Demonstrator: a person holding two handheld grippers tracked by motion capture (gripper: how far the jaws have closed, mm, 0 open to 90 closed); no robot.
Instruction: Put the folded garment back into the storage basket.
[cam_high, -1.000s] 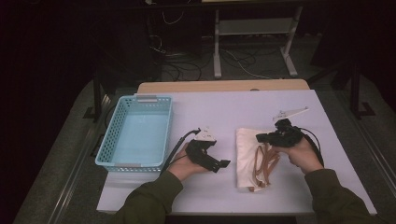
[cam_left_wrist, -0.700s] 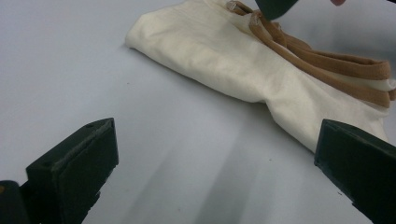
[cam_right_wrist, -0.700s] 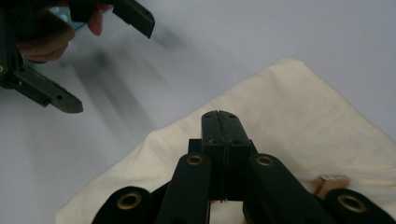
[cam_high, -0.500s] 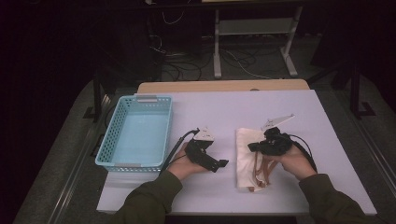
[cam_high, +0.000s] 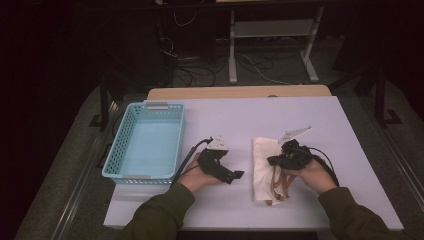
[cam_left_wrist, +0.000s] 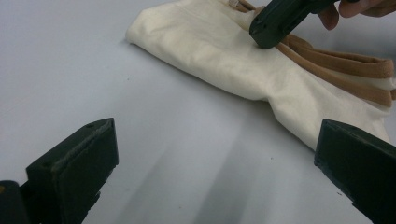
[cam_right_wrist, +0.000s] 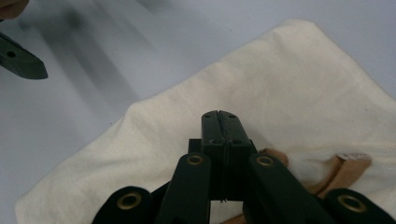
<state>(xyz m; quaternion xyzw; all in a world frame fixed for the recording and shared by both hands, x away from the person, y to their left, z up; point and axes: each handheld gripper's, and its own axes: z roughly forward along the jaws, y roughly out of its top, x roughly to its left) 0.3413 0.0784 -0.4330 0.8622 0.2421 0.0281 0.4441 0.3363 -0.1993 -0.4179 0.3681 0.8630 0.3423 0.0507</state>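
A folded cream cloth bag (cam_high: 264, 170) with tan straps (cam_high: 281, 189) lies on the white table, right of centre. My right gripper (cam_high: 274, 161) is shut, its jaws pressed together with nothing seen between them. Its tip rests over the bag beside the straps (cam_left_wrist: 336, 65), as the left gripper view shows (cam_left_wrist: 266, 32). In the right gripper view the closed jaws (cam_right_wrist: 219, 116) hover over the cream cloth (cam_right_wrist: 289, 84). My left gripper (cam_high: 234, 176) lies low on the table, left of the bag, open wide (cam_left_wrist: 217, 137) and pointing at the bag (cam_left_wrist: 224, 56), with bare table between its jaws.
A light blue plastic basket (cam_high: 145, 106) stands at the table's left side, with nothing in it. Bare white table (cam_high: 270, 115) stretches behind the bag. Beyond the far edge are a wooden strip, floor cables and a metal stand.
The right hand has moved left and down, bringing its shut gripper from the bag's right edge onto the bag. The left hand and gripper have stayed put.
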